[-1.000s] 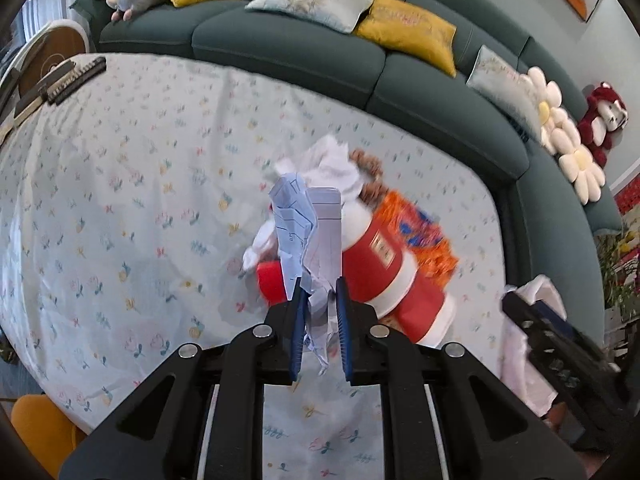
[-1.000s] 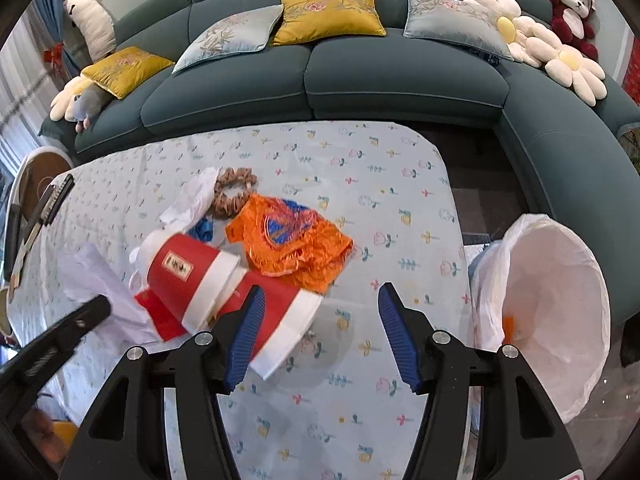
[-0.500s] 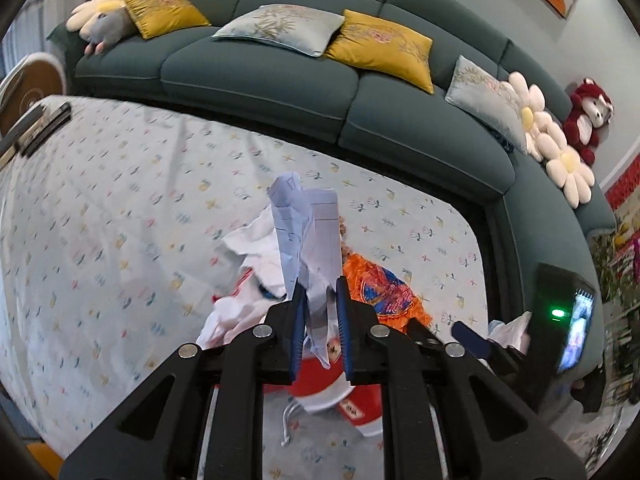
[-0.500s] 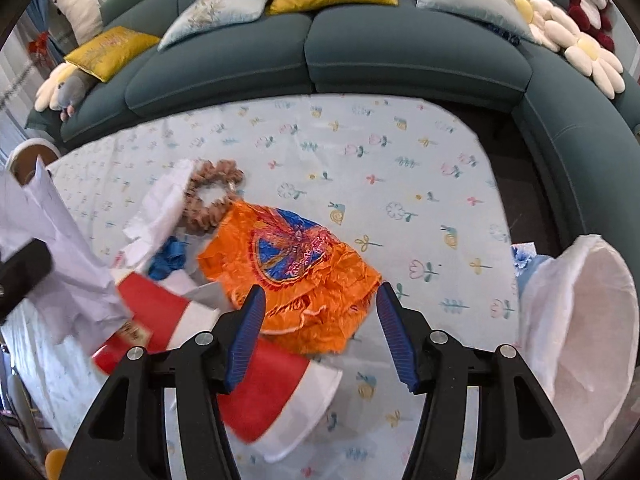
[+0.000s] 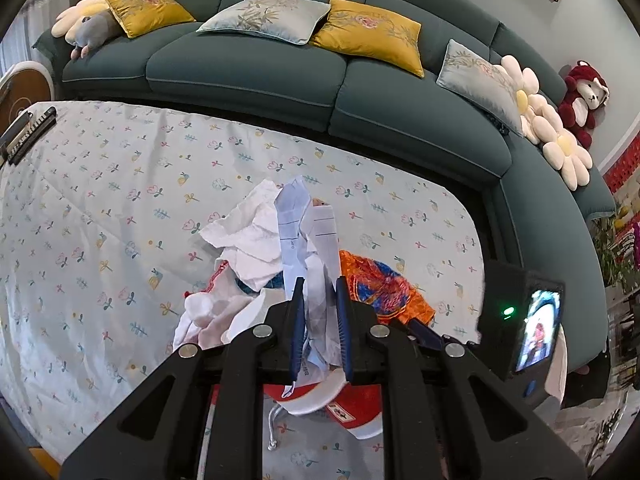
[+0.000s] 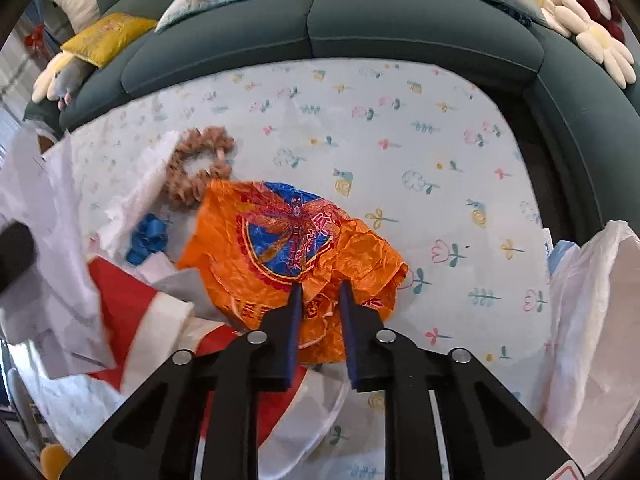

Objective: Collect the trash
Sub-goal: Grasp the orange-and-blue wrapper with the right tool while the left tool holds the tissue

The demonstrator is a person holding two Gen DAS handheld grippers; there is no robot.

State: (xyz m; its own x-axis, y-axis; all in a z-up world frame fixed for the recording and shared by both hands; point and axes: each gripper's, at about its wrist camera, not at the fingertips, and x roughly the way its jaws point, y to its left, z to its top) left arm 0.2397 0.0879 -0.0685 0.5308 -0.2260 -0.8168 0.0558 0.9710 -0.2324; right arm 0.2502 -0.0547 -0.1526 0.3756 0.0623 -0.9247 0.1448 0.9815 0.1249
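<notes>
The left gripper is clenched on a crumpled printed paper, which stands up between its blue pads above the table. Under it, on the flowered tablecloth, lies a heap of trash: a crumpled white paper, a red and white paper cup lying on its side, and an orange foil wrapper with a blue and red print.

In the right wrist view, the right gripper points down at the near edge of the orange foil wrapper. Its jaws are closing, and a fold of the wrapper is between the blue pads; they seem to press on it already. Behind the wrapper lies a brown scrunchie, touching its far corner. To the left of the wrapper there is a small blue crumpled piece, and beside it the red and white cup. At the right edge of the table hangs a white plastic bag, with its mouth open, well apart from the heap. A dark green sofa with yellow and pale cushions curves around the table.
</notes>
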